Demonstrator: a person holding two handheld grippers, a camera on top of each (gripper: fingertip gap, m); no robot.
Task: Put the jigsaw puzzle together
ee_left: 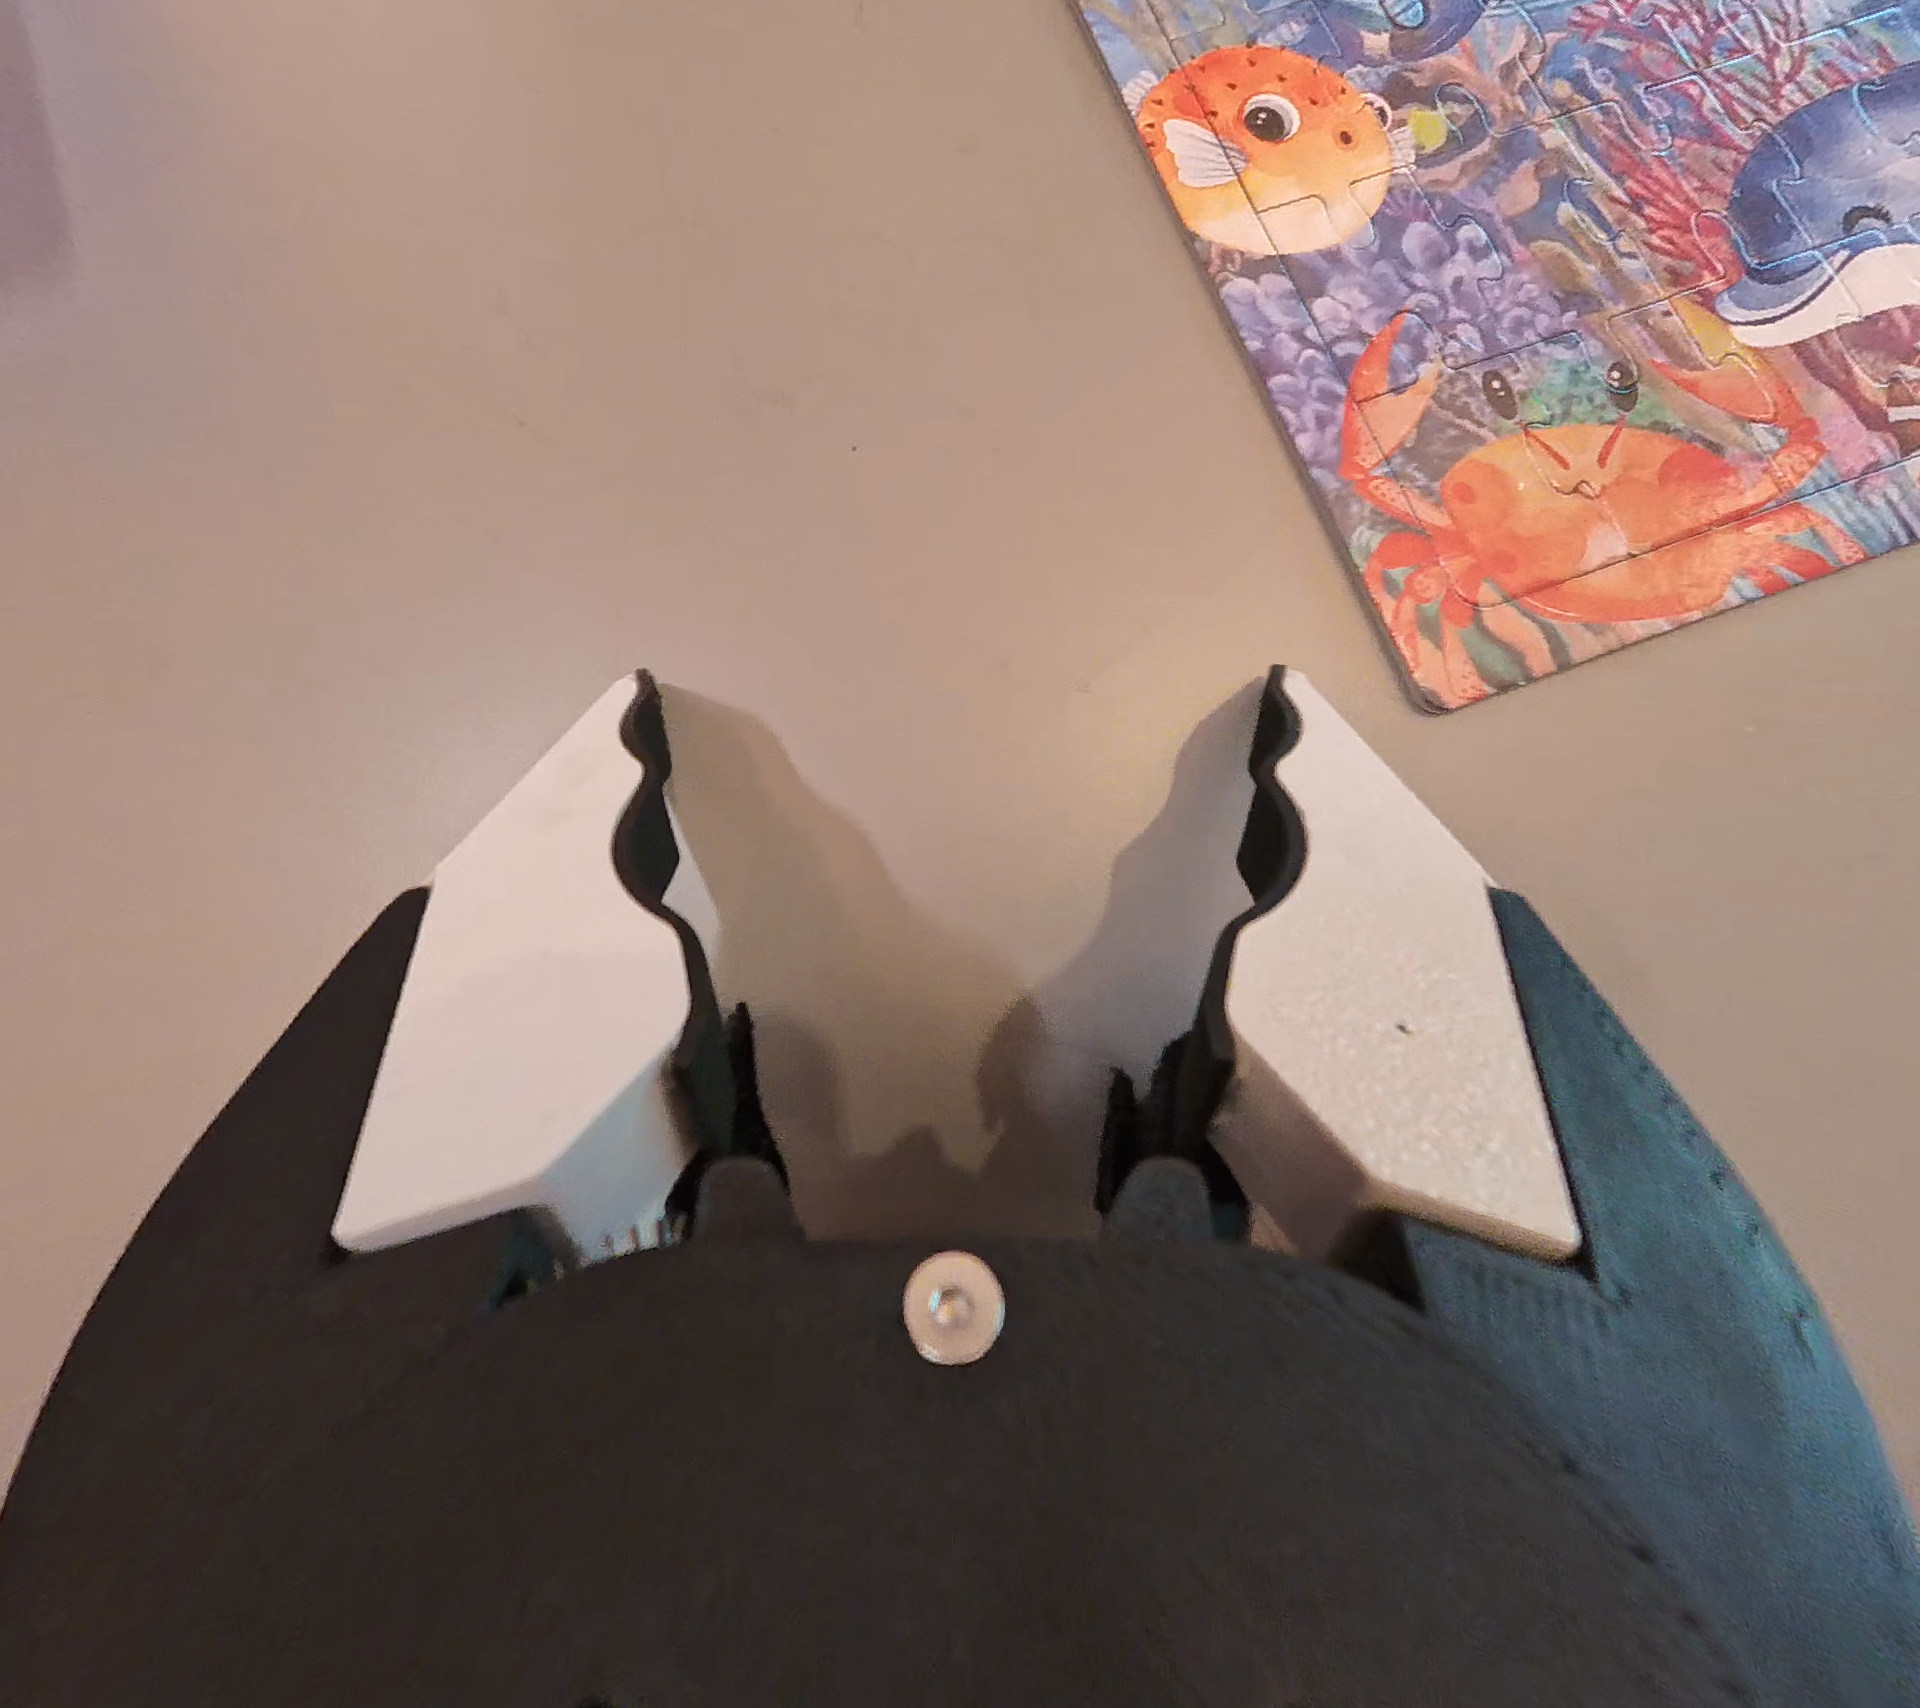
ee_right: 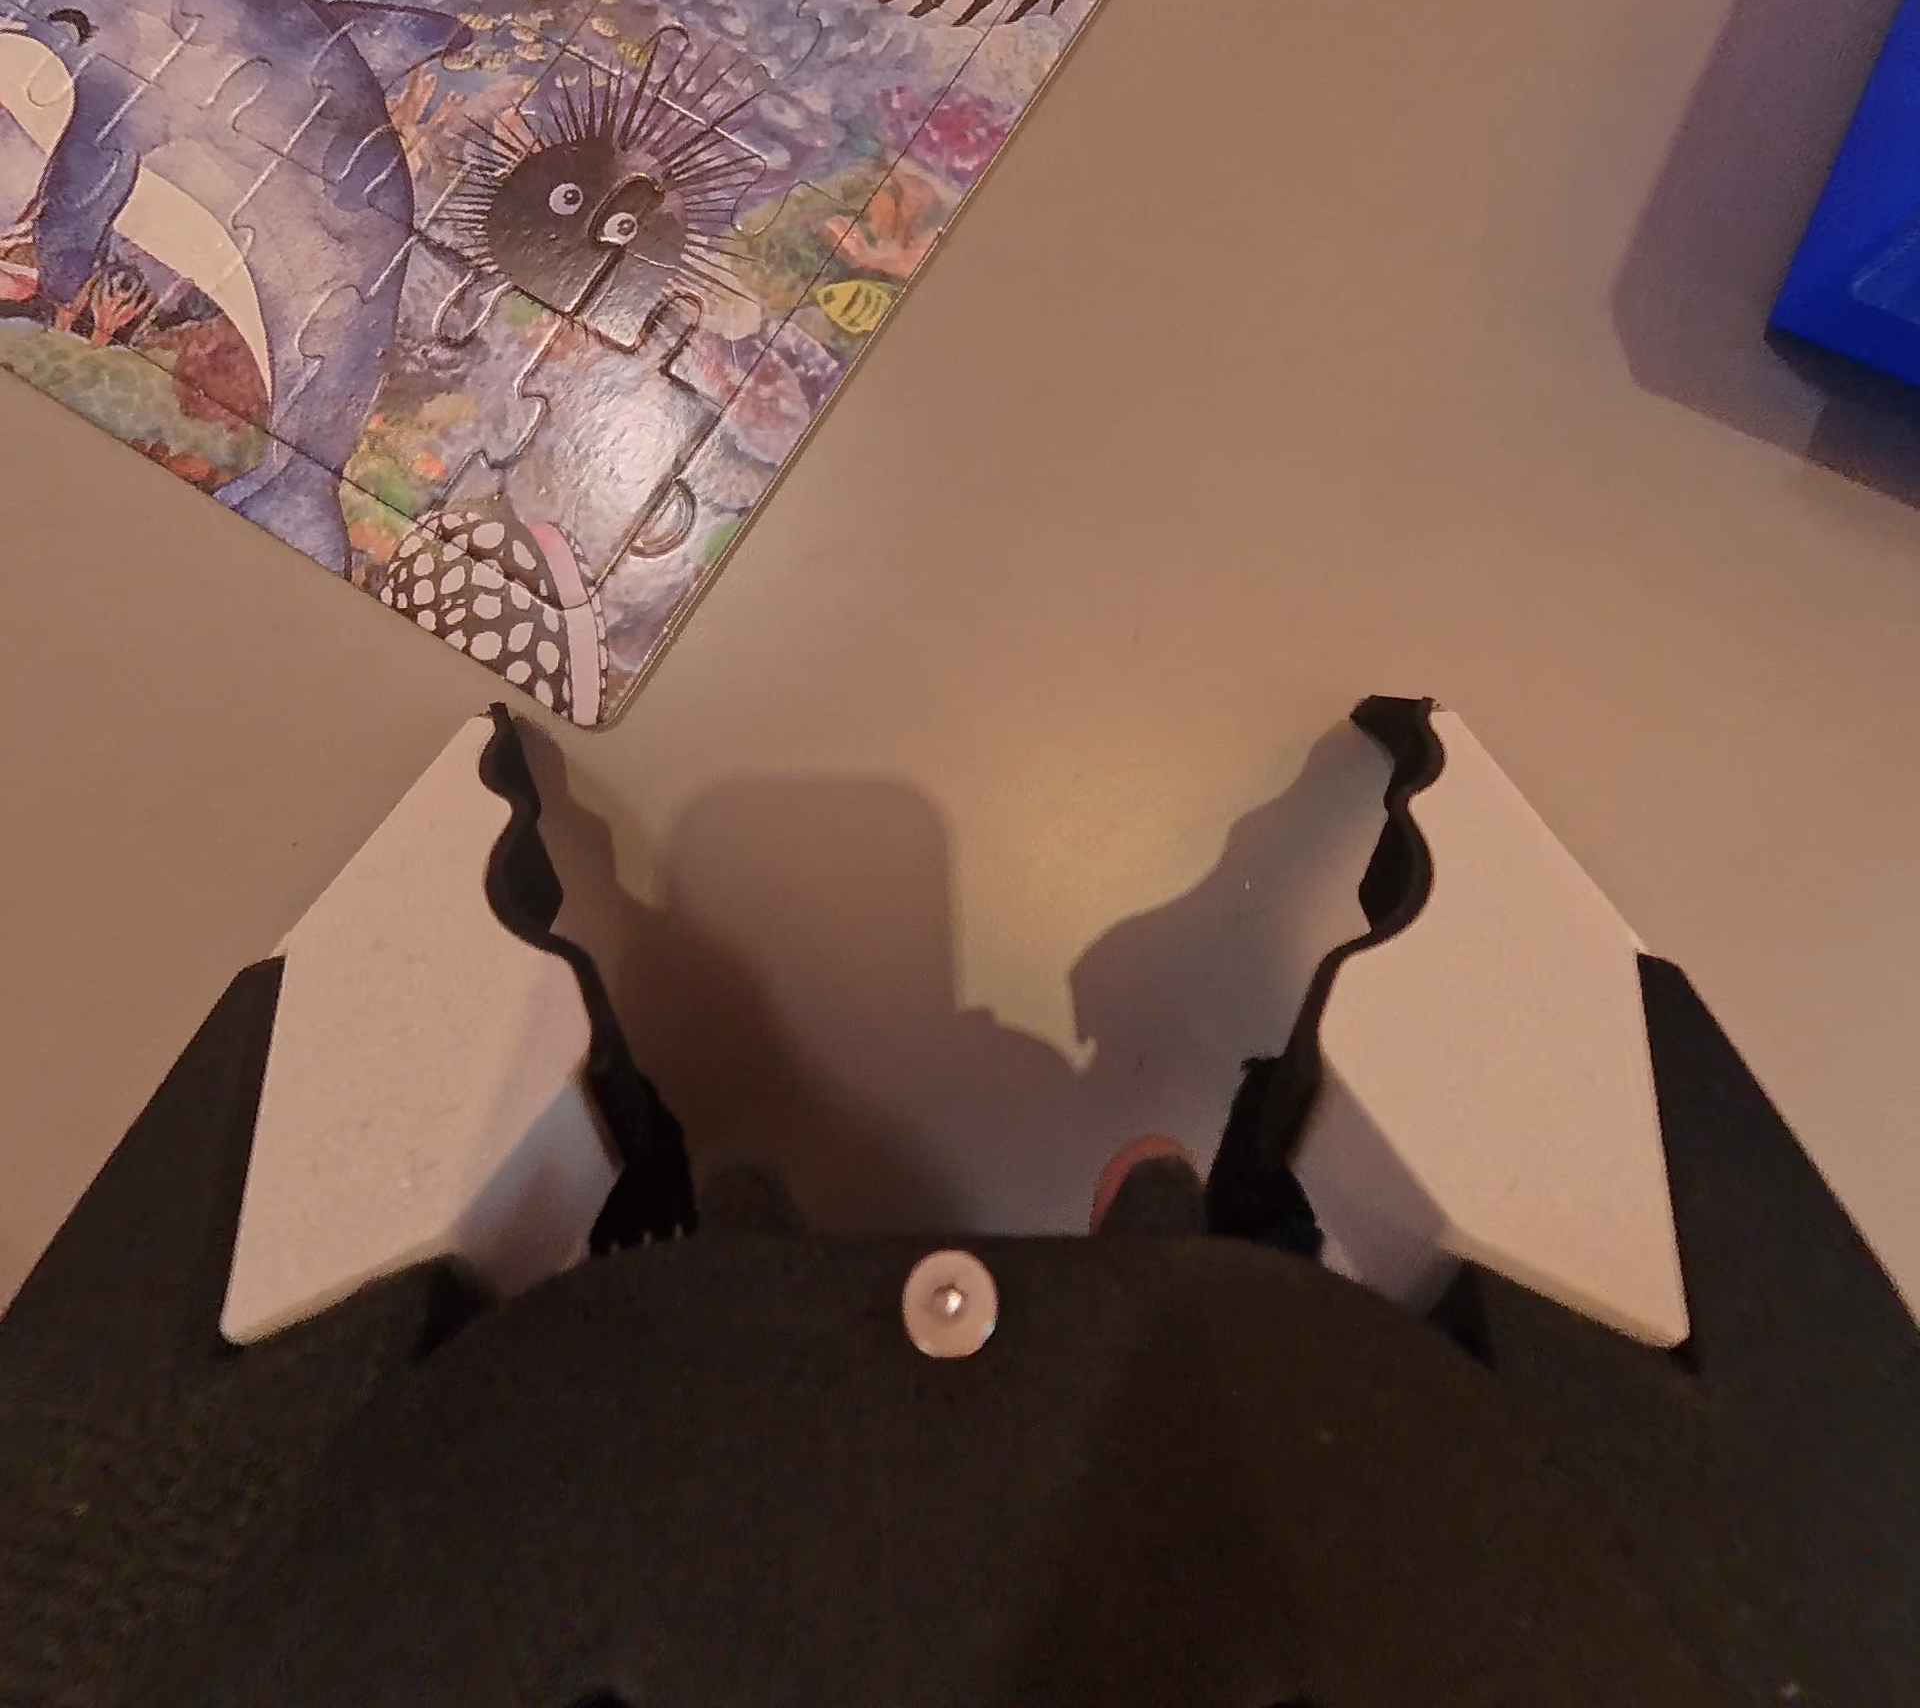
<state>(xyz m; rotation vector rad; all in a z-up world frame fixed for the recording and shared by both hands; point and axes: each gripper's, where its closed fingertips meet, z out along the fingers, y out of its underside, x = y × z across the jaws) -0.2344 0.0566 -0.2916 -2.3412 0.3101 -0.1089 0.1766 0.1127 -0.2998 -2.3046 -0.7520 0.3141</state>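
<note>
Lying assembled on the table, the jigsaw puzzle sits beside both spread, empty tools.

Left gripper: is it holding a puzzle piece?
No, the left gripper is open with only bare table between its fingers.

Setting: I cannot pin down the kind of room from my two wrist feeds. All I see is a plain, matte beige surface under warm indoor light, with a colourful cardboard sea-animal jigsaw puzzle lying flat on it and a flat bright blue object at the right edge. That suggests a tabletop, nothing more.
</note>
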